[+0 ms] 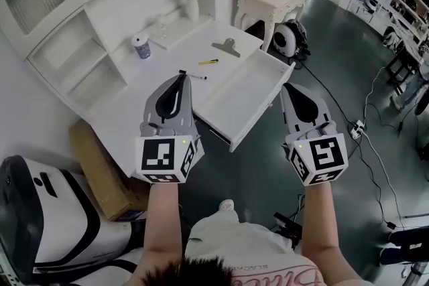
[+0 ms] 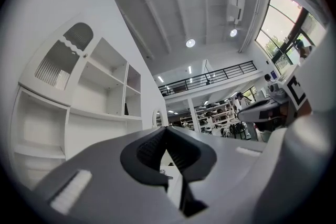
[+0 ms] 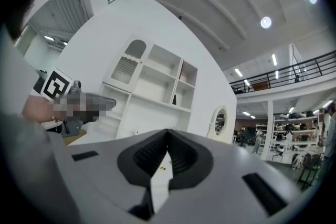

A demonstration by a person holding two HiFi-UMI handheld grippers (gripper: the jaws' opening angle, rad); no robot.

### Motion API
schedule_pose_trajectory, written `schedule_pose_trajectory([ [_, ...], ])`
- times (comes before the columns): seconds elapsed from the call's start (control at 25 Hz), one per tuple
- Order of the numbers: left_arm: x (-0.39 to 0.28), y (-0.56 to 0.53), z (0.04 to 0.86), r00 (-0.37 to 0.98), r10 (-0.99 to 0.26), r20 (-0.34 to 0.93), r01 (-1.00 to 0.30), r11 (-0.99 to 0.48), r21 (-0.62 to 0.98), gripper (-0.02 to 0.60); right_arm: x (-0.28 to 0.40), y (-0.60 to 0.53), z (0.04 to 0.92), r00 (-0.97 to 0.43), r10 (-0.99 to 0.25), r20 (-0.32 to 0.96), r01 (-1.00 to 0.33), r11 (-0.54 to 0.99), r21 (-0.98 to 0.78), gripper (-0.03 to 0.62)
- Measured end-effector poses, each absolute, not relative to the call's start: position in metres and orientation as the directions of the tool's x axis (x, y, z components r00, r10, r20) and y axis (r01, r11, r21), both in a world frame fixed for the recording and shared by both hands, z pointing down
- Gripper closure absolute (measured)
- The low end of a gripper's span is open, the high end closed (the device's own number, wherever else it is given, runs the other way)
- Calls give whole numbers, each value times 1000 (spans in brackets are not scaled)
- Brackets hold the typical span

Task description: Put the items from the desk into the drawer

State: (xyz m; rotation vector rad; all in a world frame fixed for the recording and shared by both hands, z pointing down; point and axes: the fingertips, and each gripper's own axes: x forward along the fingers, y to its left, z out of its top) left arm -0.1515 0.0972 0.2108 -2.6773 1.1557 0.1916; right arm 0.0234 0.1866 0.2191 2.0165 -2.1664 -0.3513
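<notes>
At the desk's (image 1: 120, 104) front edge, you are holding left gripper (image 1: 181, 80) and right gripper (image 1: 291, 88) pinched closed, empty, flanking the open drawer (image 1: 241, 98). Just beyond the left one, black pen (image 1: 192, 75), then yellow pen (image 1: 208, 61) and clip (image 1: 226, 47) are lying; you are likely starting a pickup, needing parted jaws.

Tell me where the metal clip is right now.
Head view: the metal clip lies on the desk toward its far right corner, just beyond the open drawer, with the yellow pen to its left.
</notes>
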Motion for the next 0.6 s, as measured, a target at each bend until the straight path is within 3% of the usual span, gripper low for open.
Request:
schedule_pose_trajectory([
  [0.6,-130,21,233,660,-730,-174,-751,-647,-133,572,54,104,234,-96,-995,-36,-969,85,231,586],
])
